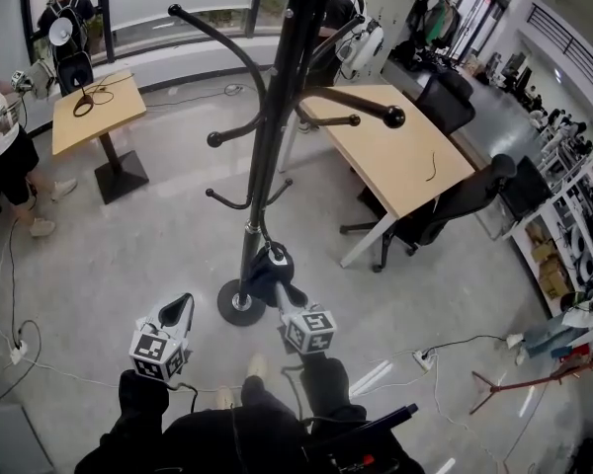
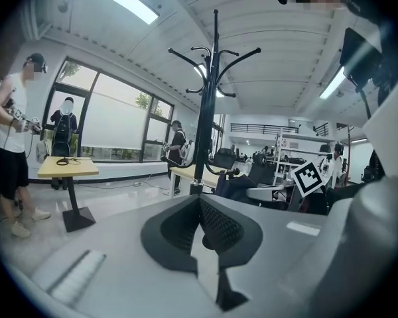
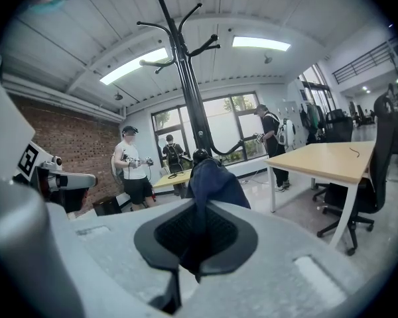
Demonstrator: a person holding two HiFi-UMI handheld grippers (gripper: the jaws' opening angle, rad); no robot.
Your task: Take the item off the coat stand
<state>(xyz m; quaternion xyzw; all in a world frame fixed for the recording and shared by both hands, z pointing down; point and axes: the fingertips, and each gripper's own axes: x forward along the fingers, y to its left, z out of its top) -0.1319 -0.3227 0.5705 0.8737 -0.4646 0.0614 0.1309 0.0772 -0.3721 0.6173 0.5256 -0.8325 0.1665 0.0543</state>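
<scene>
Your right hand-held gripper (image 3: 198, 236) is clenched on the dark blue cloth item (image 3: 215, 181). The item hangs from a low hook (image 3: 199, 156) on the coat stand (image 1: 272, 117), long axis hook-to-jaws. Left hand-held gripper (image 1: 183, 307) is closed, empty and farther from the stand. Likely next: lift up and off the hook.

1. Coat stand (image 1: 277, 117) — black metal by the look, smooth, with a faint sheen along its pole and curved arms.
2. Dark blue cloth item (image 3: 215, 181) — soft fabric, matt, falling in loose folds.
3. Right gripper (image 3: 198, 211) — pale grey shell, matt like moulded plastic; its fingers (image 3: 169, 234) are black and matt, with a fine dotted grid texture.
4. Desk (image 1: 405, 156) — light wood-look top, smooth and satin.
5. Floor (image 1: 158, 235) — grey, hard and smooth, glossy enough to catch window light.
6. Wall (image 3: 53, 131) — rough red brick.
</scene>
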